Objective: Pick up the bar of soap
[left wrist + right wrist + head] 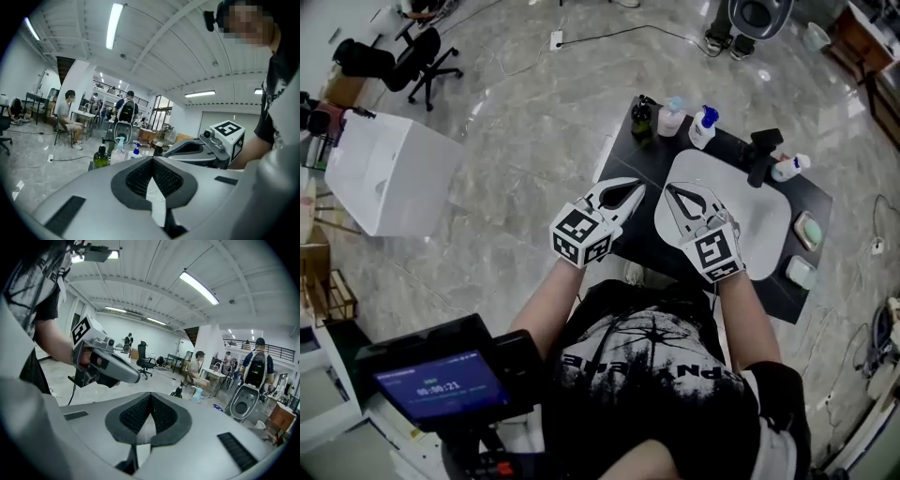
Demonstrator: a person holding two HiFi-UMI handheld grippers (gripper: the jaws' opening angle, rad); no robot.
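Head view is showing you holding both grippers side by side above the dark bench (645, 161), with bare forearms reaching forward from your chest. Your left gripper (632, 191) is hanging over the bench's near left edge and pointing ahead and to the right. Your right gripper (673, 190) is hanging over the white mat (759, 220) and pointing ahead and to the left, so the two tips are sitting near each other but apart. The marker cubes are covering your grip on the handles in this view.

Left gripper view is showing the left gripper (152, 158) with its jaws clenched together and nothing between them, and the right gripper (199, 146) alongside. Right gripper view is showing the right gripper (150, 395) the same way, with jaws pressed together and empty. Your left hand (87, 360) is wrapping round the left gripper (105, 365) at the picture's left.

The bar of soap (809, 230) is lying at the bench's right end, past the mat and well apart from both grippers. It is showing small and pale green, and whether it is sitting in a dish is hard to tell. A paler block (800, 272) is lying just beside it. Both gripper views are aiming out across the room, so the soap is falling outside them. Your torso is cutting off the bench's near edge.
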